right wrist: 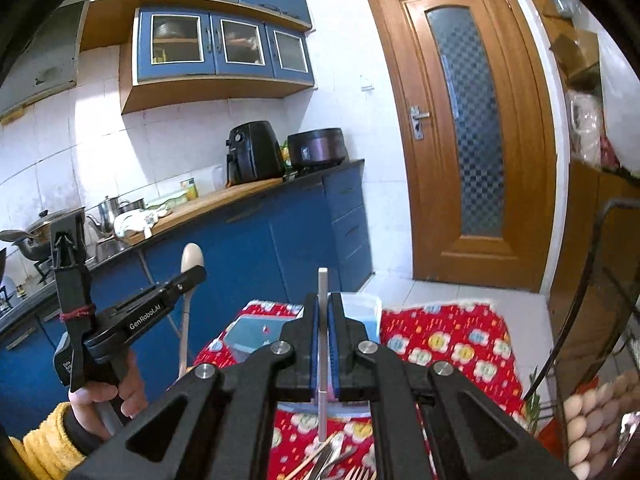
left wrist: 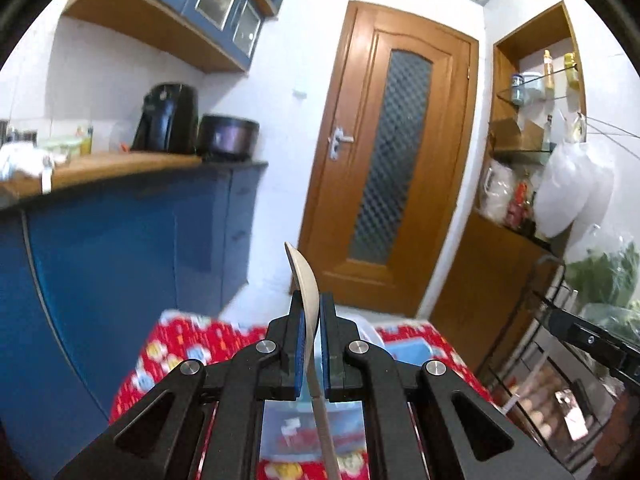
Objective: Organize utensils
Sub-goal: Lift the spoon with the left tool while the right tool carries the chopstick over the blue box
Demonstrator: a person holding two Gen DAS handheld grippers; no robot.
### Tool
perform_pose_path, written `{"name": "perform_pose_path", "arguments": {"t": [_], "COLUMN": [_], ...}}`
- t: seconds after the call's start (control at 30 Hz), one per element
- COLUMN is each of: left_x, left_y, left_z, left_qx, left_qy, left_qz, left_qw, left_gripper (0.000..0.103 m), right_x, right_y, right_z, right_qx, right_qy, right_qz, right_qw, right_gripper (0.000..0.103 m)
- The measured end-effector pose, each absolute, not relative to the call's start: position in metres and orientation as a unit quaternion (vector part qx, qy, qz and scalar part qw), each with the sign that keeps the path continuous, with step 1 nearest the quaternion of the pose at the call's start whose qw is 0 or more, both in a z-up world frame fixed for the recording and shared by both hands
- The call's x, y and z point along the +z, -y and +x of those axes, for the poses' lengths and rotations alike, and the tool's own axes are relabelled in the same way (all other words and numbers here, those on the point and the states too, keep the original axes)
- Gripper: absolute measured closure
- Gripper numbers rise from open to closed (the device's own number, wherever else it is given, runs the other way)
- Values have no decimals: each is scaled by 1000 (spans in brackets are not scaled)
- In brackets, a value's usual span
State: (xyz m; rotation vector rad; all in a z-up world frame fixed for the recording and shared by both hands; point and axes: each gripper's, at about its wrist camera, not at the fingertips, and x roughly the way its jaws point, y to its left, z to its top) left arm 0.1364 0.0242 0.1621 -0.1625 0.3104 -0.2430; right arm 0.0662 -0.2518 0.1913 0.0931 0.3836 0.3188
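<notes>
- Left gripper (left wrist: 314,312) clamped on a wooden spoon (left wrist: 306,280) — blue pads pinch it on both sides, bowl sticks up past the fingertips, handle runs back down between the fingers toward the camera.
- Right gripper (right wrist: 323,308) clamped on a thin flat grey utensil handle (right wrist: 322,288) — squared end pokes up past the fingertips, the rest runs back between the pads. Which utensil it is cannot be told; the working end is hidden.
- From the right wrist view the left gripper (right wrist: 196,274) sits off to the left and slightly ahead, spoon bowl (right wrist: 193,256) above its tip, spoon handle hanging down beside it. A hand (right wrist: 108,396) in a yellow fuzzy sleeve (right wrist: 44,444) holds that gripper's grip.
- Below and ahead of both grippers: table with a red patterned cloth (right wrist: 452,340), light blue plastic organizer tray (right wrist: 250,334) on it, just beyond the fingertips.
- Directly below the right gripper, near the camera: loose utensils (right wrist: 332,464) on the cloth — fork tines and chopstick-like sticks visible, partly blurred.
- Far right of the right gripper: eggs (right wrist: 592,420) in a wire rack.
- Ahead, well apart: wooden door (left wrist: 394,152), blue counter cabinets (right wrist: 256,248) to its left.
</notes>
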Motion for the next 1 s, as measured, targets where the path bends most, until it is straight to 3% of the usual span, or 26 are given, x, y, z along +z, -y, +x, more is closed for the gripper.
{"name": "perform_pose_path", "arguments": {"t": [0.43,1.0], "left_x": [172,113], "left_y": [-8,0], "left_z": [192,228], "left_qx": [-73,-49], "left_qy": [-98,-113], "left_qz": [-35,-22], "left_qw": [992,992], "left_gripper": [97,97], "right_x": [195,133], "right_y": [244,236], "right_z": [127,180], "right_qx": [135,144], "right_qy": [-181,-248], "right_qz": [23,26], "right_qw": [974,957], "right_gripper": [97,97]}}
